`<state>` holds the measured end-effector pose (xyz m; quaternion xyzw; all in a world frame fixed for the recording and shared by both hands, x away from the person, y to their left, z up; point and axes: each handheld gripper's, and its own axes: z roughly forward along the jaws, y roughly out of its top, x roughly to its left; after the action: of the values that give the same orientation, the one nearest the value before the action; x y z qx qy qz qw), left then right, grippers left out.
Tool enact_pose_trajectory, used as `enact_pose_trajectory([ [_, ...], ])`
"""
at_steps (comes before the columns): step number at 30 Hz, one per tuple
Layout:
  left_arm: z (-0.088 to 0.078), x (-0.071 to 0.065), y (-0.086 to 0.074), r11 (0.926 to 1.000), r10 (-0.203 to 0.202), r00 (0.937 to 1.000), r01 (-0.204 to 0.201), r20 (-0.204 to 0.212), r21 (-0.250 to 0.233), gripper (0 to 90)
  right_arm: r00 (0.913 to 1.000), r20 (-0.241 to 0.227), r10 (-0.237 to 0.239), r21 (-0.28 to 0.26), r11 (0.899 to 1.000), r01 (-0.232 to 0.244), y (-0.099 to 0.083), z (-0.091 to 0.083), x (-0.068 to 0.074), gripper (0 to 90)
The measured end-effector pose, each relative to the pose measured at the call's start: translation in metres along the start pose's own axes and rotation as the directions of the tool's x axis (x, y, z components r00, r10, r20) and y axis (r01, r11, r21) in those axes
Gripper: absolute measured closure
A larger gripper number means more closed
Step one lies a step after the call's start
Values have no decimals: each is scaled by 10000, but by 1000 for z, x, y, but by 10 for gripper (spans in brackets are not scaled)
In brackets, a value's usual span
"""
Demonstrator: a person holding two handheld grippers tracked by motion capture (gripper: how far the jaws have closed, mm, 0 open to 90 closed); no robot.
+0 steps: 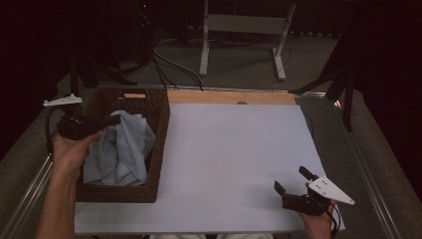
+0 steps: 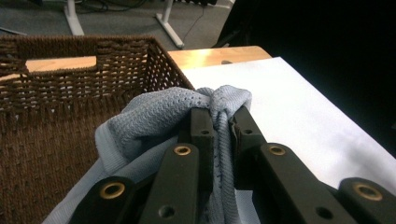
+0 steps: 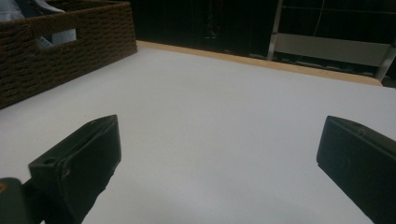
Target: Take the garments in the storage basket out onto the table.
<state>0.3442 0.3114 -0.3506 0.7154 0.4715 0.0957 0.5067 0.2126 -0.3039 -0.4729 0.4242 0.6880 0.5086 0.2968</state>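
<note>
While the left gripper (image 2: 220, 122) has its jaws clamped on a bunched fold of the pale blue knitted cloth (image 1: 121, 149) inside the brown woven basket (image 1: 160, 144), the lift-out looks underway. Next, raise it over the rim onto the white counter (image 1: 234, 159). The left gripper view shows the pinch; the high view shows the right gripper (image 1: 294, 181), jaws apart, idle.

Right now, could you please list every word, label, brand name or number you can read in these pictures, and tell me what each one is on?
None: no readable text anywhere.
The light blue cloth, the wicker basket and the white table sheet carry no print.
The left gripper, shut on the cloth, and the open right gripper show no label, only screws and holes.
</note>
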Motion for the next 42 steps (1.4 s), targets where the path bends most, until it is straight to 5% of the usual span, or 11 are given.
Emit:
enact_pose_trajectory([
  [42,-10,-13,19,9973,155,9974,-104,698,-727,847,10000,7,20,0,10000,-20,0,0,0,2],
])
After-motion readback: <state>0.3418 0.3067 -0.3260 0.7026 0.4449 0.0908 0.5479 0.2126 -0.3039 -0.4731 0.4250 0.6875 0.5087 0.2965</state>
